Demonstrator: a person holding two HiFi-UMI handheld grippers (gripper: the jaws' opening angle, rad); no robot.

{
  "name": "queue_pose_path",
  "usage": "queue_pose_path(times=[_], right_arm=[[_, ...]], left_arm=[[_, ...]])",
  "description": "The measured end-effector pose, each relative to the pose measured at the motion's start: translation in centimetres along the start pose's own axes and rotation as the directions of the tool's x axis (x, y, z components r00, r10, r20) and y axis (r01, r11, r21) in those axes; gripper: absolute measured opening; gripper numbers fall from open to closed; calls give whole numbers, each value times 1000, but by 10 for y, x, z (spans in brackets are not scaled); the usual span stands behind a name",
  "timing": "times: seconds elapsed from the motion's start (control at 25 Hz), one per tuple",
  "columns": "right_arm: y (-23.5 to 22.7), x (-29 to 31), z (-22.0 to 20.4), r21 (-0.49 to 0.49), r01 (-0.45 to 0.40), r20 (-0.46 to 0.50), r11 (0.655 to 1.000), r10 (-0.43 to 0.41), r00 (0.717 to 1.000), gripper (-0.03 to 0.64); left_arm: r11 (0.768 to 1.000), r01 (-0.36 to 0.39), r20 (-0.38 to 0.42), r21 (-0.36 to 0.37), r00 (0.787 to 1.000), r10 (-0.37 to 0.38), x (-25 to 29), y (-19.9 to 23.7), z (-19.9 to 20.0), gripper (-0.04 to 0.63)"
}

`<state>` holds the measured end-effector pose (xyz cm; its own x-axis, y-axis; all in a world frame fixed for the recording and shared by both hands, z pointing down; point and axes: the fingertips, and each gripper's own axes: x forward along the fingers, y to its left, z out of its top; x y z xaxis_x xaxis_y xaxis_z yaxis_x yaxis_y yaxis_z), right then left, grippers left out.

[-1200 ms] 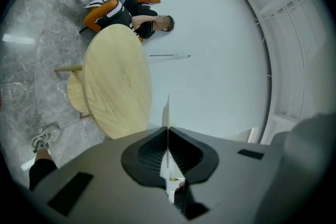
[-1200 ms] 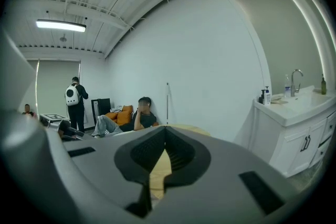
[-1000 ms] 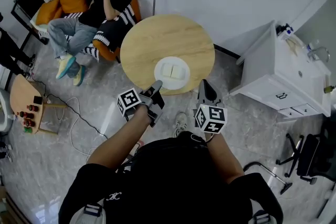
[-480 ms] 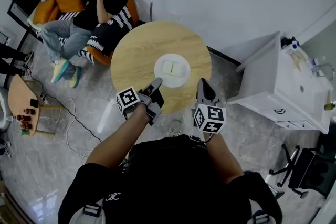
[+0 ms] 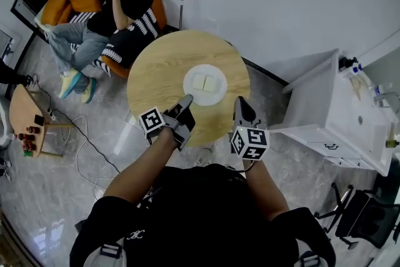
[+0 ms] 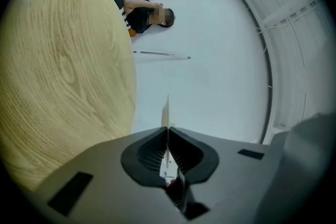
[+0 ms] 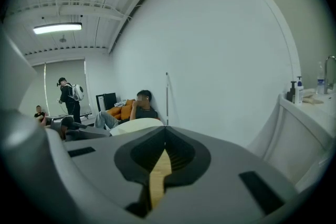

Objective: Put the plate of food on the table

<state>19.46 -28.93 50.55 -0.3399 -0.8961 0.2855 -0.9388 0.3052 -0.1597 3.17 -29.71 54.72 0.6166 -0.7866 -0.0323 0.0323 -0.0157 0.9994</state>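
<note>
A white plate (image 5: 205, 68) carrying two pale squares of food (image 5: 205, 82) rests on the round wooden table (image 5: 162, 72), toward its near right side. My left gripper (image 5: 186, 100) hovers over the table's near edge, just short of the plate and apart from it, jaws shut and empty. My right gripper (image 5: 240, 102) hangs past the table's right rim, also shut and empty. In the left gripper view the closed left gripper (image 6: 167, 113) points past the table top (image 6: 63, 60). In the right gripper view the right gripper (image 7: 166, 134) shows only a thin slit, with the table (image 7: 137, 124) beyond.
A person sits on an orange sofa (image 5: 75, 0) behind the table against the wall. A white cabinet with a sink (image 5: 340, 119) stands to the right. A small side table (image 5: 28, 115) and a floor cable (image 5: 81, 147) lie left; a black chair (image 5: 362, 216) lower right.
The table and plate have slid slightly left and down in the head view. Both grippers keep the same shut pose near the table's front; the plate stays on the table.
</note>
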Motion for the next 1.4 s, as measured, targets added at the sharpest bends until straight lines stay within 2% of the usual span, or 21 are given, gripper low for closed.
queue_pose_path(times=[0.12, 0.6, 0.8, 1.4], right_arm=[[-5, 6, -2, 2, -26, -18, 1000, 26, 1000, 8], [2, 12, -21, -46, -108, -66, 993, 105, 992, 8], [-5, 20, -13, -57, -102, -56, 993, 99, 993, 8], [-6, 40, -18, -73, -81, -96, 994, 74, 993, 8]], left_arm=[[1000, 18, 14, -12, 1000, -18, 2, 0, -1, 15], [1000, 3, 83, -16, 997, -2, -4, 22, 9, 17], [1000, 27, 80, -5, 996, -27, -2, 25, 14, 17], [999, -27, 81, -24, 996, 29, 7, 65, 47, 17]])
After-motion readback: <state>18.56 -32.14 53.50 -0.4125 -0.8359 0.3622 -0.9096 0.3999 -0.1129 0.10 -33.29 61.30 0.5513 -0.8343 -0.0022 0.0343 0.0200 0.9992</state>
